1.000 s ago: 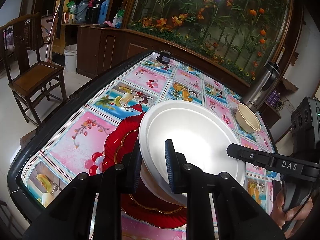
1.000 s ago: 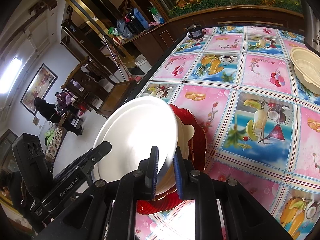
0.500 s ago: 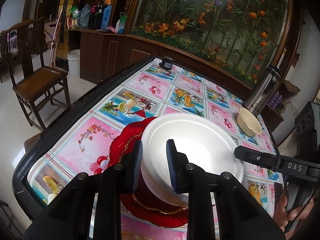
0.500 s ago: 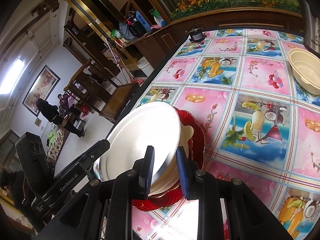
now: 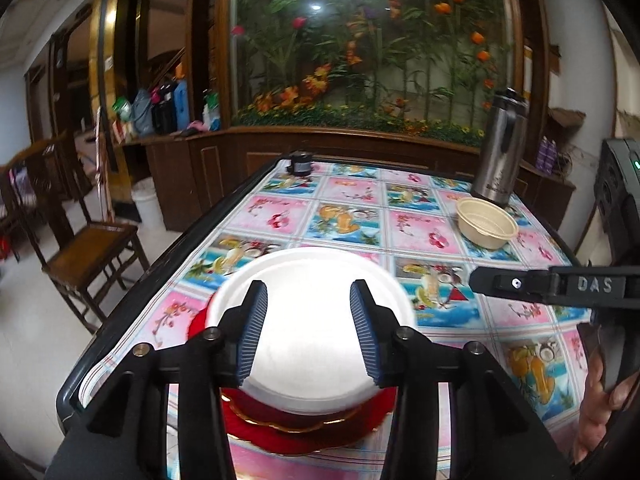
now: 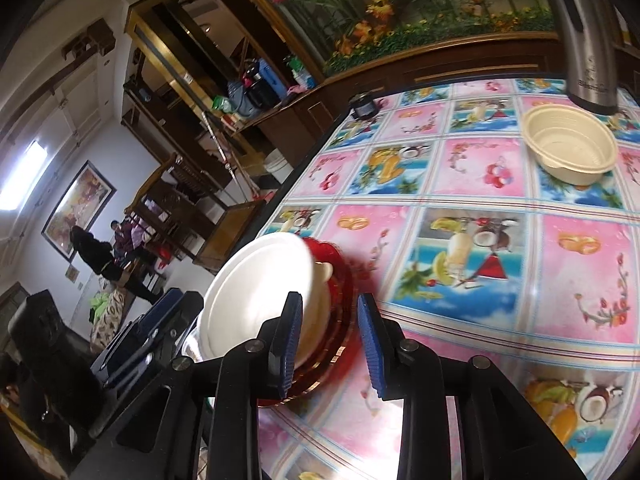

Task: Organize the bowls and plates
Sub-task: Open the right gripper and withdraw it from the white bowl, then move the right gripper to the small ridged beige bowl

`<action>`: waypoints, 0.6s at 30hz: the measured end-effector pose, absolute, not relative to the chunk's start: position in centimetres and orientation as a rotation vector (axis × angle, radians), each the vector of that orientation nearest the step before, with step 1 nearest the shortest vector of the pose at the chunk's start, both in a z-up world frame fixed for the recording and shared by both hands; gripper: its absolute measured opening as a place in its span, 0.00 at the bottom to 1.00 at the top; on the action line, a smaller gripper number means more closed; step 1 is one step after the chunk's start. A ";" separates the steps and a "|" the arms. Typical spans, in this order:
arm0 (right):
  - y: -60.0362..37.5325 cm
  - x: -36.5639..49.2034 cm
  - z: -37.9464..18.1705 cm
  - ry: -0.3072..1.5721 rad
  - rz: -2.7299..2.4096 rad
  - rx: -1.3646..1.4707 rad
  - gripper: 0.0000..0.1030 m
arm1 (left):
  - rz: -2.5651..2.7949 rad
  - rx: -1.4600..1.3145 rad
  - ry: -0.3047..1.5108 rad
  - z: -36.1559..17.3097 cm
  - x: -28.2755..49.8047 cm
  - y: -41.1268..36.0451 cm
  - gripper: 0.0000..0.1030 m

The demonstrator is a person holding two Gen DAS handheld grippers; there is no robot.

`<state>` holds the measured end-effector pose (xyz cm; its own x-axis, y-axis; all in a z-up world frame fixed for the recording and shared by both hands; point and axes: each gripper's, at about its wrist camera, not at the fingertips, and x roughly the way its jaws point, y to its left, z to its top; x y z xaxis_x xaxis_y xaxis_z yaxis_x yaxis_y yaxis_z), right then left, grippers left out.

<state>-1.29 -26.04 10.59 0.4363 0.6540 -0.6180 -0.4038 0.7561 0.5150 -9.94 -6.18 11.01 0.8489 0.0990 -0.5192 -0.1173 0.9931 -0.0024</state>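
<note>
A white plate [image 5: 308, 280] lies flat on top of a stack, with a red gold-rimmed plate [image 5: 288, 436] at the bottom, near the table's front left corner. My left gripper [image 5: 308, 332] hovers just short of the plate; its jaws are opening and nothing is between the blue pads. In the right wrist view the white plate [image 6: 256, 288] sits over a cream dish [image 6: 324, 272] and the red plate [image 6: 340, 280]. My right gripper [image 6: 330, 340] stands at the stack's right edge, jaws opening, pads off the rim. A beige bowl [image 5: 486, 224] stands alone at the far right.
A steel thermos [image 5: 500, 148] stands behind the beige bowl [image 6: 572, 144]. A small black object [image 5: 300, 162] sits at the table's far left corner. A wooden chair [image 5: 84, 248] stands left of the table [image 5: 348, 216]. People are in the room's background [image 6: 96, 252].
Both grippers held the tilted white plate by its rim; they have let go, opened and drawn back. The plate now lies level on the stack.
</note>
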 end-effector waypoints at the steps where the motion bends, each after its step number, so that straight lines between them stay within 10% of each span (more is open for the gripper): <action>1: -26.4 -1.3 10.5 0.901 0.663 0.314 0.30 | 0.108 -0.017 0.544 11.0 -9.9 -6.8 0.40; 18: -32.7 -1.2 10.0 0.790 0.437 0.247 0.46 | 0.019 0.134 0.558 10.2 -9.6 -14.2 0.40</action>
